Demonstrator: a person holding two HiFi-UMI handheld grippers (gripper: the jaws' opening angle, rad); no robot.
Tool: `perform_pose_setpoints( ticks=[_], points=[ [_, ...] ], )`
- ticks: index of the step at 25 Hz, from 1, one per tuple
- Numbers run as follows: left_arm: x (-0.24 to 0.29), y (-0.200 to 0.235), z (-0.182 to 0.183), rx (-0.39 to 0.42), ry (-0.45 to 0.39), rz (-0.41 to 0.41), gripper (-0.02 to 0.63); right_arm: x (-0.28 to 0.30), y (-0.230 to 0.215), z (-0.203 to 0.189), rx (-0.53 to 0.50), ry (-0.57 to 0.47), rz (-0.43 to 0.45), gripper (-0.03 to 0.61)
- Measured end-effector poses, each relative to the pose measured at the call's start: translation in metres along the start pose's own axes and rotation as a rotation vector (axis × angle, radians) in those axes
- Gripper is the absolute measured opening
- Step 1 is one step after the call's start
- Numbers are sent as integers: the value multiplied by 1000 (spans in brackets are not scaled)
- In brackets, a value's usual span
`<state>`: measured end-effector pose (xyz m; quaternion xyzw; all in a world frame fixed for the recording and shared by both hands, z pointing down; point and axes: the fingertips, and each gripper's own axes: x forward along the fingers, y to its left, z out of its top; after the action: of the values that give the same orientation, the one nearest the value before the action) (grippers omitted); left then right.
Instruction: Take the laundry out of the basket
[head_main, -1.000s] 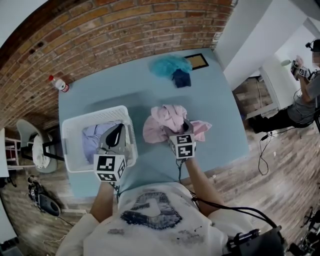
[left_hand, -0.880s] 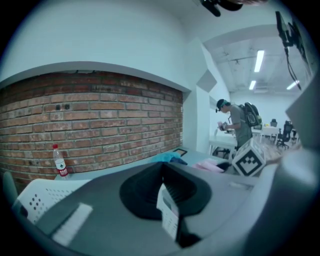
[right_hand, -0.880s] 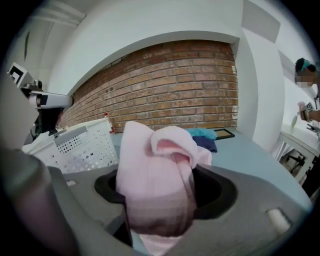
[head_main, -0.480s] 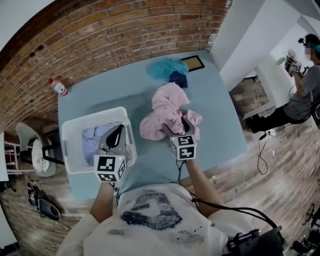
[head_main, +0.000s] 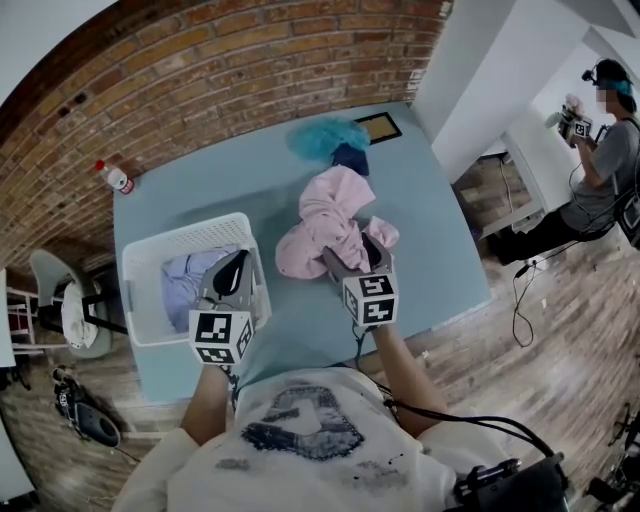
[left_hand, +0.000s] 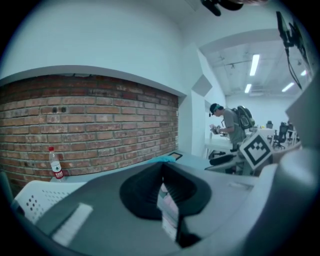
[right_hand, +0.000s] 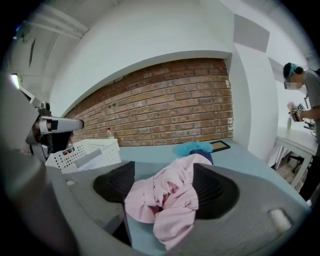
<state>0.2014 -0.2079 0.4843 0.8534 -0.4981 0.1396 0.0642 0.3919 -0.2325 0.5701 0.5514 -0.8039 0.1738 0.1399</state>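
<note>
A white laundry basket (head_main: 150, 255) stands at the table's left with lavender laundry (head_main: 185, 280) inside. My left gripper (head_main: 236, 264) hangs shut over the basket's right side with nothing in it; in the left gripper view its jaws (left_hand: 162, 182) meet. A pink garment (head_main: 328, 225) lies crumpled on the blue table (head_main: 440, 260) right of the basket. My right gripper (head_main: 352, 258) stands open at its near end, and the pink garment (right_hand: 167, 200) lies loose between the wide jaws. A teal garment (head_main: 325, 138) and a navy one (head_main: 351, 158) lie farther back.
A plastic bottle (head_main: 117, 178) stands at the table's far left corner and a picture frame (head_main: 379, 126) lies at the far right. A brick wall runs behind. A person (head_main: 600, 150) stands off to the right, away from the table. Chairs sit left of the table.
The pink garment has gone from a bunch by my right gripper to a longer heap reaching toward the teal one. The right gripper has drawn slightly back. The left gripper stays put.
</note>
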Motion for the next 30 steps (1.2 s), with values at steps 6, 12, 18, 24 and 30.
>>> perform_pose_setpoints(
  ticks=[6,12,18,24,30],
  points=[
    [-3,-7,8,2,-30,-14,-8,-31,12,33,-24,-75,10,261],
    [-6,-14,20,8,-69,-32,-8,-63,20,62,-63,-138,-38,100],
    [-12,-14,28,15,-101,-24,-8,-83,15,69,-34,-178,-95,0],
    [-20,-14,31,4,-117,-20,-8,-96,20,78,-54,-192,-109,-2],
    [-21,-18,34,1,-125,-38,-8,-100,25,83,-58,-192,-107,-2]
  ],
)
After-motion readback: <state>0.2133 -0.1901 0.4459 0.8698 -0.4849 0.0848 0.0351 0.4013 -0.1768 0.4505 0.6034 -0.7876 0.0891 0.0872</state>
